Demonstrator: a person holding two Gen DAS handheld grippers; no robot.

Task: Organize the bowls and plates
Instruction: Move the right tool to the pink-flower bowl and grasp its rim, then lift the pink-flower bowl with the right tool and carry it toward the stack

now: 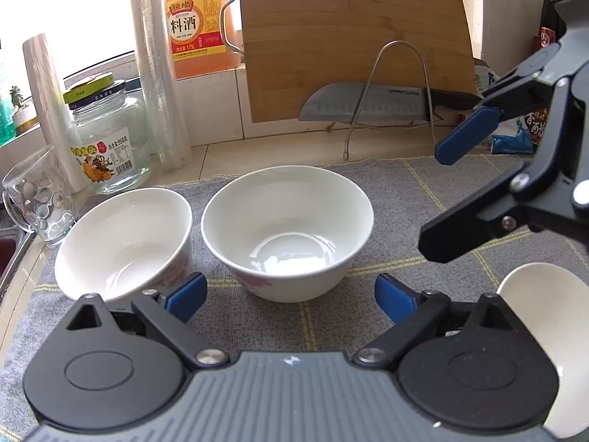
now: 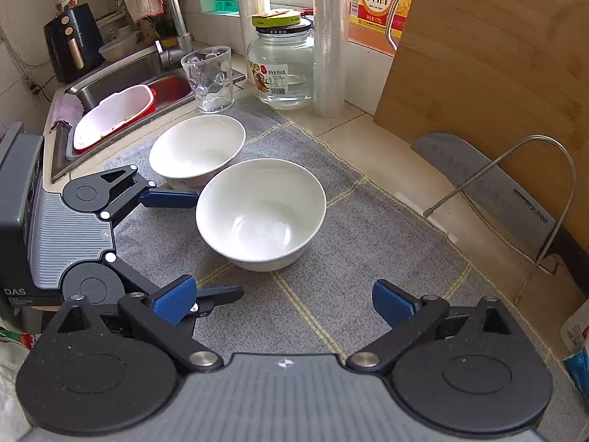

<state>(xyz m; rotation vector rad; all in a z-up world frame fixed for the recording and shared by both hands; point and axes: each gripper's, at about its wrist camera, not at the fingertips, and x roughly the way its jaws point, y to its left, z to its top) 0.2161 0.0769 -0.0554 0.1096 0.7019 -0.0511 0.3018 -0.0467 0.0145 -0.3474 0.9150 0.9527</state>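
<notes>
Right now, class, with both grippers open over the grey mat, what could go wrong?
1. The two white ceramic bowls sit nearly touching; grabbing one may knock the other.
2. The dimpled clear glass mug stands close behind, near the steel sink, and might tip.
3. The grey cleaver lies nearby.

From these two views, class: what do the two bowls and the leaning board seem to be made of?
Two bowls: likely glazed ceramic, glossy white with bright reflections and a pink print outside. Leaning board: apparently bamboo or wood, matte tan with fine straight grain strips.
</notes>
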